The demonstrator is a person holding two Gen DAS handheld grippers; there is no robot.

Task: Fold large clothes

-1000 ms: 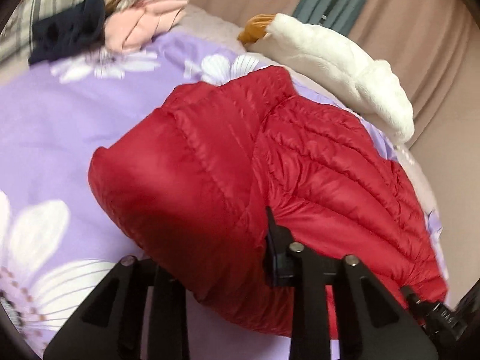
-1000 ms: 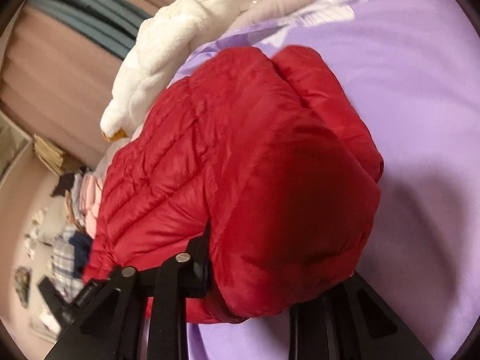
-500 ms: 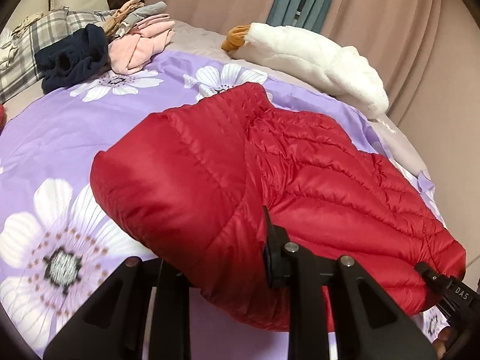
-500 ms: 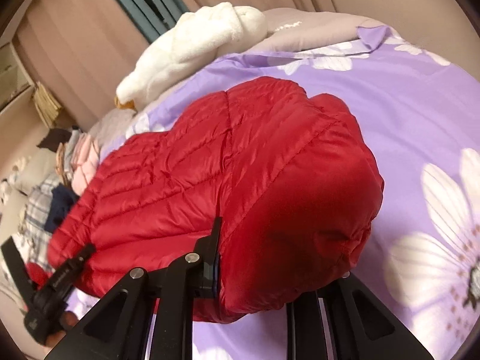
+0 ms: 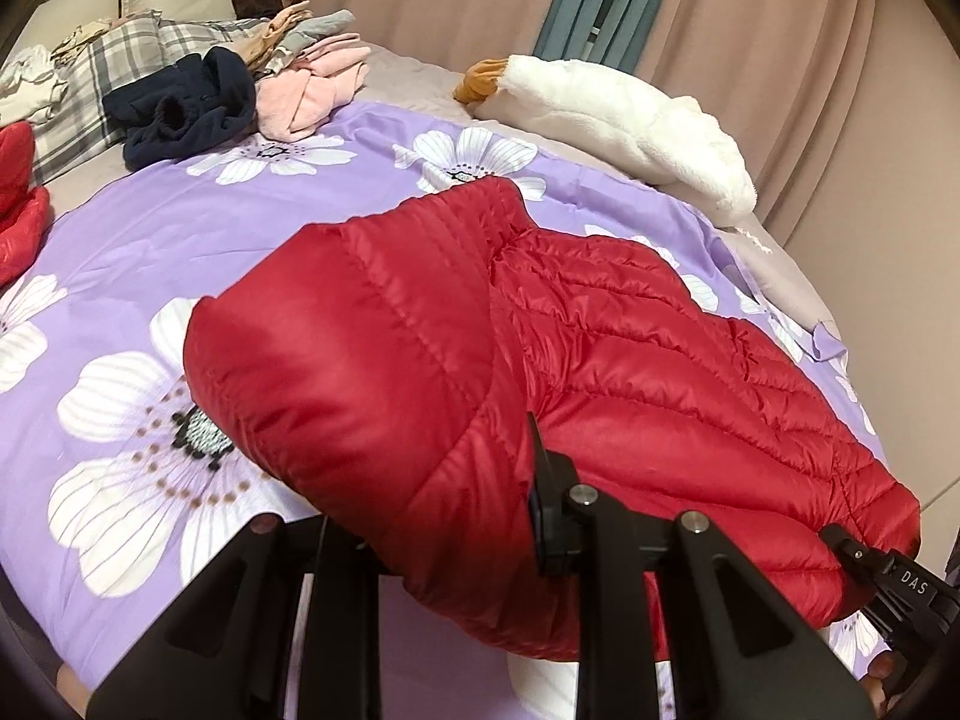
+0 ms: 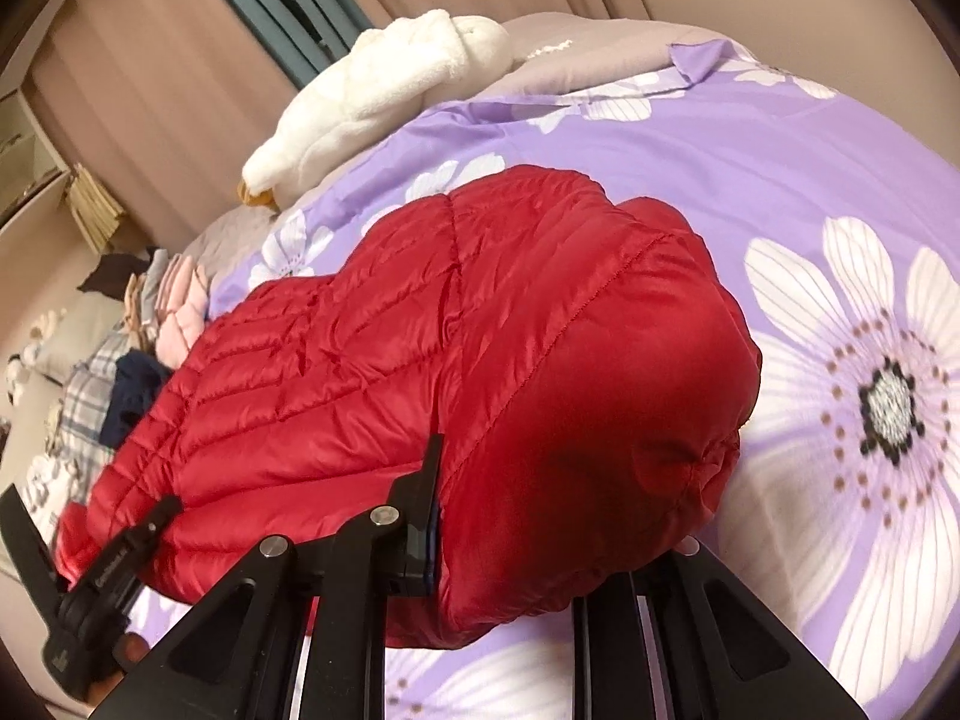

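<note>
A red quilted down jacket (image 5: 480, 360) lies bunched on the purple flowered bedsheet (image 5: 180, 228), and its near edge is lifted. My left gripper (image 5: 444, 510) is shut on that edge. One finger (image 5: 549, 498) shows against the fabric, the other is hidden under it. In the right wrist view the same jacket (image 6: 480, 360) fills the middle, and my right gripper (image 6: 540, 528) is shut on its other near corner, the right finger covered by cloth. Each gripper shows in the other's view: the right gripper (image 5: 888, 576) and the left gripper (image 6: 114, 558).
A white fleece garment (image 5: 618, 114) lies at the far side of the bed, near the curtains (image 5: 750, 30). Navy clothes (image 5: 186, 108), pink clothes (image 5: 312, 84) and plaid clothes (image 5: 108, 60) are piled at the far left. Another red garment (image 5: 18, 204) sits at the left edge.
Both grippers have drawn back toward the near side and risen a little, holding the jacket throughout. The views have rolled more level, and more of the sheet and its flowers shows now.
</note>
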